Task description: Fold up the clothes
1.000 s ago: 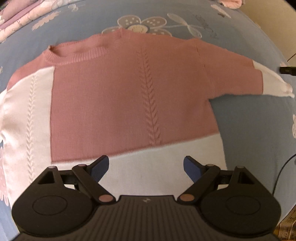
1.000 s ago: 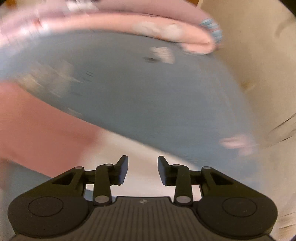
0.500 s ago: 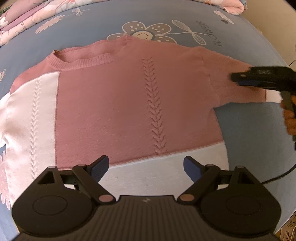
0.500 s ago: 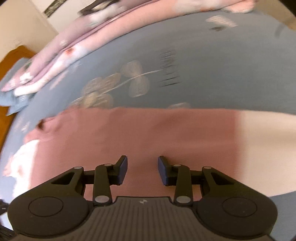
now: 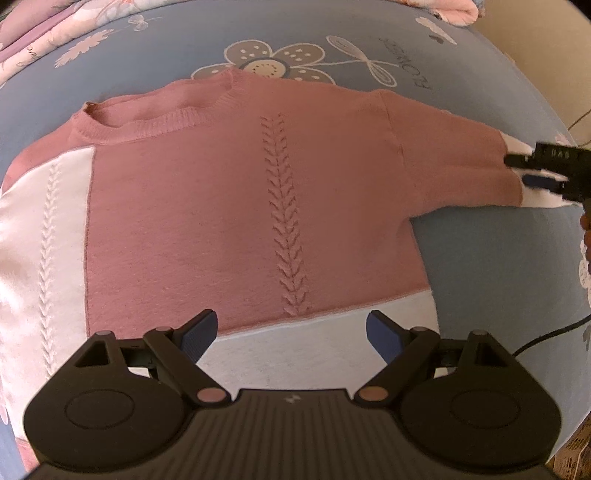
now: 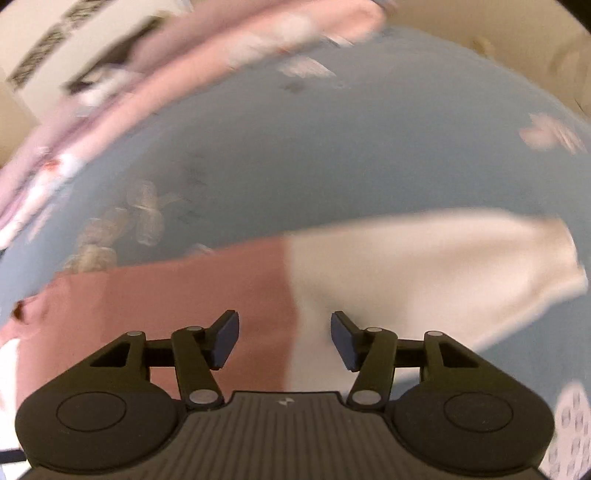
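Note:
A pink knit sweater with white hem and white sleeve ends lies flat on a blue bedsheet. My left gripper hangs open just above the white hem, nothing between its fingers. In the left wrist view my right gripper sits at the white cuff of the right sleeve, a hand behind it. In the blurred right wrist view the sleeve runs across, pink on the left and white on the right. There my right gripper is open over the seam between the two colours.
The bedsheet carries printed flowers. Folded pink floral bedding lies along the far edge of the bed. A black cable trails over the sheet at the right. A beige wall stands beyond the bed.
My right gripper has drawn back along the sleeve from the pink part to the white cuff and opened wider. My left gripper has stayed open over the hem.

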A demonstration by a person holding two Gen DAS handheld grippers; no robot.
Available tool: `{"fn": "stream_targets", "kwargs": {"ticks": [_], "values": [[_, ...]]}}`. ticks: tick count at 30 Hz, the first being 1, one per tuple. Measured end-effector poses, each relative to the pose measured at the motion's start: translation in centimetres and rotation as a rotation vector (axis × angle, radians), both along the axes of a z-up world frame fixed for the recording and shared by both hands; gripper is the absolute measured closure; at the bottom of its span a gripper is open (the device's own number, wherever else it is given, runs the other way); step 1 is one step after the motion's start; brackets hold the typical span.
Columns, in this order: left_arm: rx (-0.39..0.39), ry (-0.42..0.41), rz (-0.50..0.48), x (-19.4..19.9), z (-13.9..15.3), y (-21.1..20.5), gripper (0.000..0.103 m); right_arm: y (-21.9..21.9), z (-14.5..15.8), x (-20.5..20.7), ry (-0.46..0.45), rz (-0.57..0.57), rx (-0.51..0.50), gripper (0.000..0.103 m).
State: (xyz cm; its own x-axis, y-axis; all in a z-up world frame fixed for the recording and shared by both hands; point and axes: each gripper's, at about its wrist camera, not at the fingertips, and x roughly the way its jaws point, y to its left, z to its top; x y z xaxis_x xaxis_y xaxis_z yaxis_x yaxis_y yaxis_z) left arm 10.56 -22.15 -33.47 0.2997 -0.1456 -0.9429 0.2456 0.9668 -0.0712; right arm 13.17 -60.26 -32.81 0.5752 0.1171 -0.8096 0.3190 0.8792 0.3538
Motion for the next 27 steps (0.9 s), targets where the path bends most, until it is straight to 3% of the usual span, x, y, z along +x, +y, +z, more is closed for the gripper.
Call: {"fn": "stream_targets", "kwargs": {"ticks": [4,8,12,15,17,18,20,22,23,27], "values": [[0.005,-0.001,-0.017,0.2,0.1,-0.6,0.015,-3.5,0.9,-2.6,0.012,-0.121,0.035,0.049],[0.001,-0.011,-0.032,0.6,0.2,-1.6,0.015,-6.9,2.2,-4.6,-0.05,-0.235,0.095,0.048],[-0.008,-0.032,-0.061,1.0,0.6,-2.9,0.015,-8.1,1.6,-3.2,-0.093,-0.219,0.174,0.047],[-0.019,-0.071,-0.103,2.1,1.3,-4.0,0.015,-6.9,0.3,-1.1,-0.064,-0.14,0.214,0.047],[-0.03,-0.104,-0.137,3.2,1.7,-4.6,0.015,-6.6,-0.2,-0.7,-0.018,-0.131,0.156,0.05],[-0.036,-0.121,-0.155,3.7,2.0,-4.9,0.015,-6.7,-0.3,-0.9,-0.007,-0.147,0.128,0.059],[-0.047,-0.155,-0.19,4.7,2.4,-5.6,0.016,-7.4,0.3,-1.7,0.01,-0.233,0.093,0.058],[-0.063,-0.196,-0.241,6.3,2.9,-6.3,0.015,-7.1,1.0,-2.1,0.021,-0.259,0.077,0.048],[-0.091,-0.224,-0.272,7.1,3.1,-6.5,0.015,-6.7,1.4,-2.2,0.025,-0.252,0.07,0.041],[-0.266,-0.299,-0.431,10.1,2.6,-7.6,0.015,-3.4,2.5,-2.0,0.008,-0.156,0.046,0.04]]}}
